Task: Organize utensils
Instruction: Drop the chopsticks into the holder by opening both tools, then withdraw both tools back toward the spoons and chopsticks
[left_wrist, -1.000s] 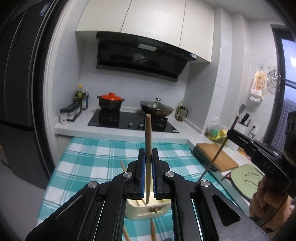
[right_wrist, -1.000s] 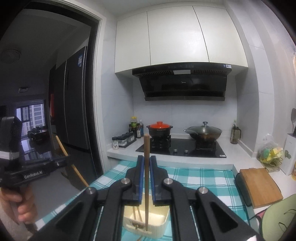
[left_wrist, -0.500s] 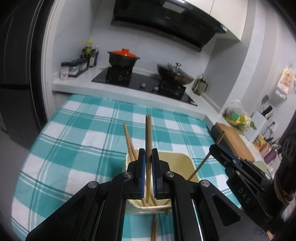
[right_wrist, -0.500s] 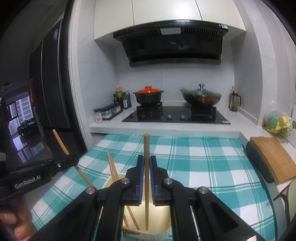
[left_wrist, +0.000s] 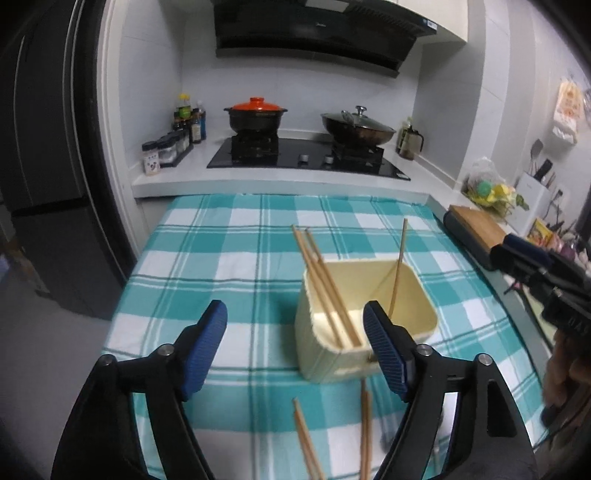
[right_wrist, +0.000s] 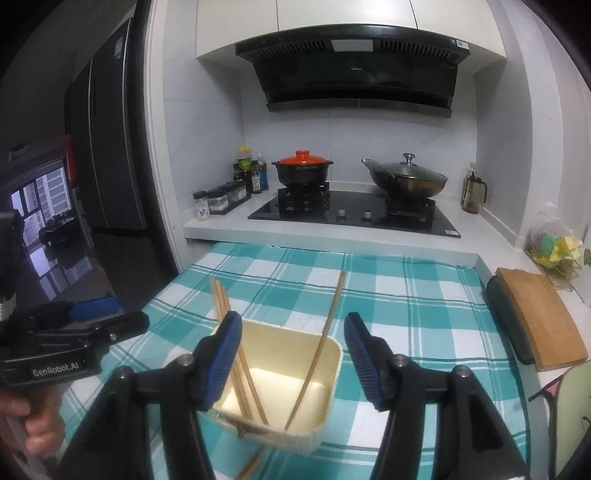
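The left claw (left_wrist: 295, 345) is spread wide and its jaws are opening, with nothing pinched between them. The cream box (left_wrist: 417, 291) stands on the checked cloth (left_wrist: 221, 258) at about 1 o'clock from this claw, and the claw's right pad (left_wrist: 384, 350) sits just in front of the box's near wall.

The right claw (right_wrist: 291, 354) is spread too and its jaws are opening — the box (right_wrist: 332, 373) sits between and just past its two pads, but they do not press on it.

Three chopsticks stand in the box. Two of them (left_wrist: 325, 288) lean together toward 11 o'clock, and one chopstick (left_wrist: 399, 266) leans alone toward 1 o'clock.

Two more chopsticks (left_wrist: 365, 424) lie flat on the cloth at 6 o'clock from the box — near the left claw.

On the stove behind there are two pots: one with an orange lid (left_wrist: 256, 114) and one with a glass lid (left_wrist: 356, 123).
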